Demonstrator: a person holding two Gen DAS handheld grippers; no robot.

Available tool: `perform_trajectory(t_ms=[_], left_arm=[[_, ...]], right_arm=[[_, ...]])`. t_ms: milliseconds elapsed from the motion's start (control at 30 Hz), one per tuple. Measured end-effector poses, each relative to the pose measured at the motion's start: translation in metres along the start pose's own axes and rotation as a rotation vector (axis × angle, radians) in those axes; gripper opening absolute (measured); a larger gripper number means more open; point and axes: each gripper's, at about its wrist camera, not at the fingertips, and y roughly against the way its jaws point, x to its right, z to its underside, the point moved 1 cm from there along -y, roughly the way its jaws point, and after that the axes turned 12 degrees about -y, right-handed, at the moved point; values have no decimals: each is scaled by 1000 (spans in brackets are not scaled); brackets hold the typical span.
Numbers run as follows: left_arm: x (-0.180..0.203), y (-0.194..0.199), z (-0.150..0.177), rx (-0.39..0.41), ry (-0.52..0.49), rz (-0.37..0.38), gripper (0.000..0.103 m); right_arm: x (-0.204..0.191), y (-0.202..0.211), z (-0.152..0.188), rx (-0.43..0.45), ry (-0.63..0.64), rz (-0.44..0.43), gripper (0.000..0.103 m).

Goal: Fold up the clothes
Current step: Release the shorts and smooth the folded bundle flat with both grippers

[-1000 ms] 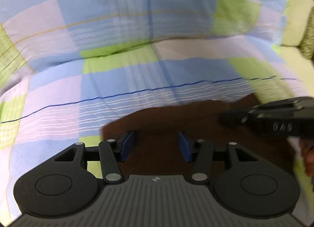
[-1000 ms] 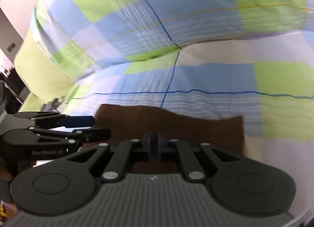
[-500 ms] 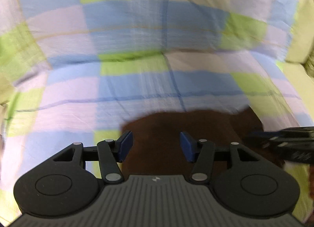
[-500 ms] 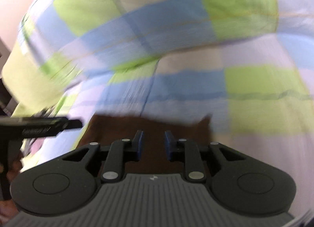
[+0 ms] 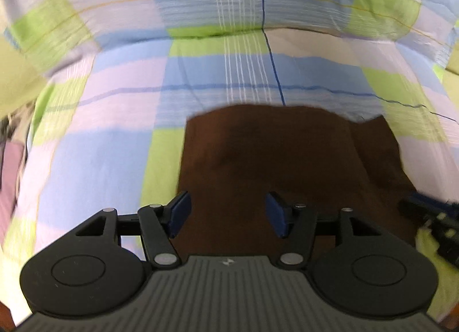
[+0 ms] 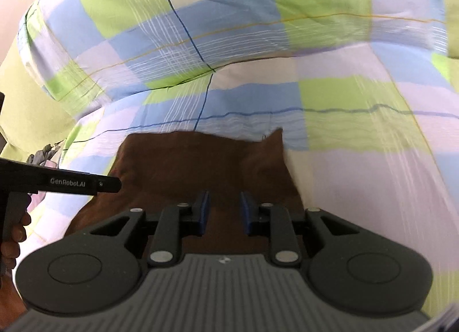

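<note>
**Brown cloth on the checked sheet, both claws released**

Left wrist view: The left gripper (image 5: 228, 215) is spread wide, its two blue fingertips (image 5: 180, 213) well apart with nothing between them. Beyond and beneath them lies the brown cloth (image 5: 281, 159), flat on a bed sheet (image 5: 120, 119) checked in blue, green and pale lilac. The cloth's far edge runs roughly straight across, with a small peaked corner at its far right. The left fingertip sits about over the cloth's left edge; whether either fingertip touches the fabric cannot be told. At the right edge of the view the right gripper (image 5: 430, 214) shows as a dark, blurred shape over the cloth's right side. Behind the cloth the sheet rises in a rounded fold.

Right wrist view: The right gripper (image 6: 223, 211) is partly spread, a clear gap between its blue fingertips (image 6: 204, 206), holding nothing. The brown cloth (image 6: 200, 165) lies ahead and under them on the bed sheet (image 6: 358, 119), its far right corner turned up in a small point. From the left the left gripper (image 6: 110, 184) reaches in side-on over the cloth's left part, a hand (image 6: 13, 241) on its handle.
</note>
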Motion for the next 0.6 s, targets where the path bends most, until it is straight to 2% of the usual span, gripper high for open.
perform_trajectory(t_ms=[100,200,400,600], left_arm=[[10,-17,23,-20,-20,1,63],[9,-20,27,-19,-41,-12,64],[-5,3,22,-64,-29,-37,64],[-12,23,35,-87,-19,-23,66]], right_arm=[[-5,-7,25,-58,24,12,21],[-7,-26,40,-91,82,56,21],[-7,5,28,2,7,69,23],[-15,29,34,3,-88,104,28]])
